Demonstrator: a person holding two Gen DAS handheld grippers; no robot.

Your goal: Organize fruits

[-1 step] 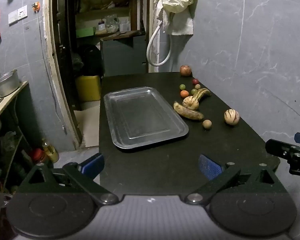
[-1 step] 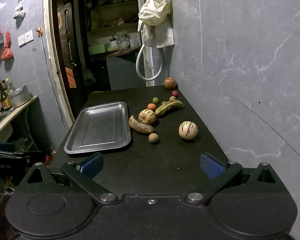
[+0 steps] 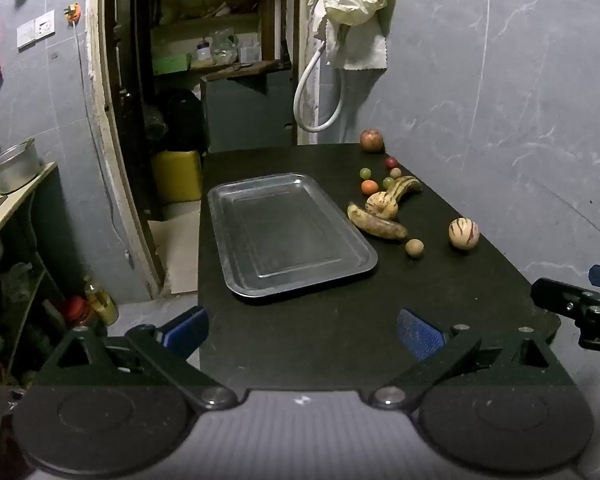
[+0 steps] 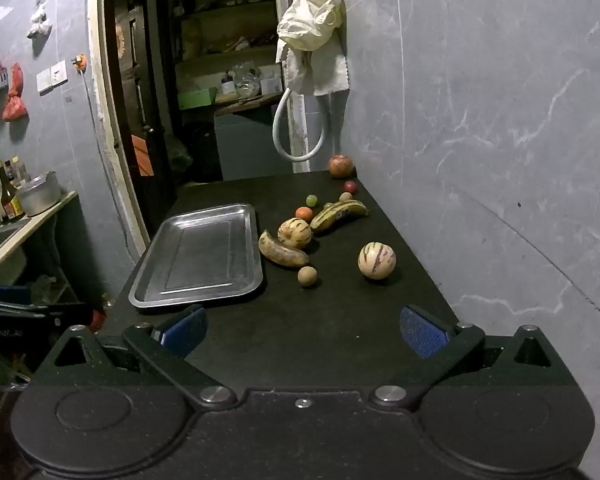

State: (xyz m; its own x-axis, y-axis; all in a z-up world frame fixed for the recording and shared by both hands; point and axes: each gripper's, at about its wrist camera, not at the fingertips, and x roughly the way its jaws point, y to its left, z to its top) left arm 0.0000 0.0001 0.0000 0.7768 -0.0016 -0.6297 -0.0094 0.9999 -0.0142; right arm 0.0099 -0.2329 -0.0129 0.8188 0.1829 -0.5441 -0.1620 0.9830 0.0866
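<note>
1. While the metal tray (image 3: 292, 236) lies empty on the left half of the black counter (image 3: 340, 332), every fruit sits loose to its right, so the largest risk is a nudge that scatters the cluster: the far striped melon (image 4: 295, 233) touches the brown banana (image 4: 283, 254), and lifting either may shove the other.
2. Round pieces could roll. The near striped melon (image 4: 377, 260) stands alone close to the wall-side edge, and an off-centre squeeze would likely squirt it away or off the counter.
3. Soft skin may bruise: the green-yellow banana (image 4: 339, 213) and the brown one look ripe, so a hard pinch would mark them.
4. Small fruits, such as the tan ball (image 4: 307, 276), the orange one (image 4: 304, 213) and the green one (image 4: 311, 200), could slip through a loose grip.
5. Both tools hang back at the near edge with nothing held, left fingers (image 3: 300, 330) and right fingers (image 4: 302, 328) spread wide, so two reaches into one cluster could collide.
</note>
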